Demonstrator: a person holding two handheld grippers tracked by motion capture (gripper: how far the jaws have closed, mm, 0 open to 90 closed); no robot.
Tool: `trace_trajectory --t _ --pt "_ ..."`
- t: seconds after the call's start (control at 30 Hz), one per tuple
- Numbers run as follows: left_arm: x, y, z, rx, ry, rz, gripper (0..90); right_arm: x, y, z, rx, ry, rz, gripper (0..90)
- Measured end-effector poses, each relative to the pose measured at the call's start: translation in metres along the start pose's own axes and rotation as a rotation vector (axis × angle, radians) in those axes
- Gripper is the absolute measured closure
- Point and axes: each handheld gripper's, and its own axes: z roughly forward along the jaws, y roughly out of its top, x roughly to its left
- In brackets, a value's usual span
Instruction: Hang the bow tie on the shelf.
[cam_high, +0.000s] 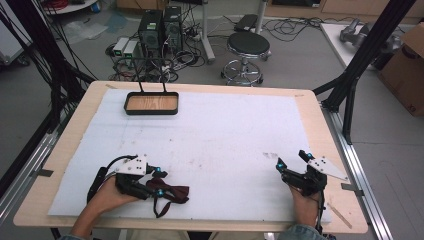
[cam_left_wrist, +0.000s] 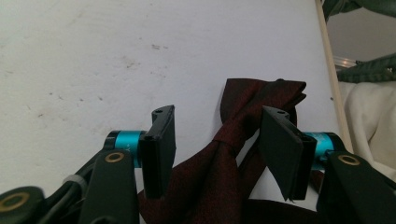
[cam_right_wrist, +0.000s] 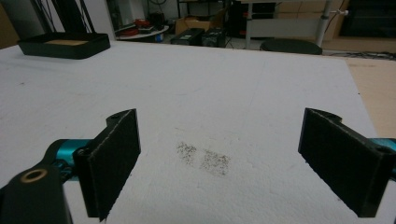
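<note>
A dark red bow tie (cam_high: 176, 193) lies crumpled on the white mat near the table's front left edge. My left gripper (cam_high: 160, 181) is down over it, one jaw on each side. In the left gripper view the bow tie (cam_left_wrist: 243, 105) has its knot between the two black jaws of my left gripper (cam_left_wrist: 218, 112), and there is a gap between the knot and the pads. My right gripper (cam_high: 292, 159) rests at the front right of the mat. Its jaws stand wide open with nothing between them, as the right gripper view (cam_right_wrist: 220, 116) shows.
A black tray (cam_high: 126, 106) with a wooden bottom sits at the back left of the white mat (cam_high: 225, 125); the tray (cam_right_wrist: 65, 46) is far off in the right gripper view. A dark smudge (cam_right_wrist: 203, 158) marks the mat. A stool (cam_high: 248, 45) stands behind the table.
</note>
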Motion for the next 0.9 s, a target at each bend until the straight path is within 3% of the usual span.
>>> trace_trajectory --t 0.2,0.5,0.77,0.9 --pt "-0.0009 -0.0019 0.0044 0.042 -0.020 0.017 52.9 -0.0001 0.0000 0.0000 -0.002 0.000 0.001 11.9" --pt "-0.0023 -0.0032 0.0044 0.047 -0.027 0.045 62.4 -0.0005 0.0000 0.0001 -0.001 -0.002 -0.005 11.9" --pt "-0.0023 -0.0048 0.0077 0.075 -0.017 0.080 62.4 -0.0003 -0.0001 0.0002 0.000 -0.002 -0.001 11.9" --pt "-0.0034 -0.0049 0.0077 0.081 -0.009 0.106 68.2 -0.0003 0.0000 0.0000 0.002 -0.003 0.002 11.9"
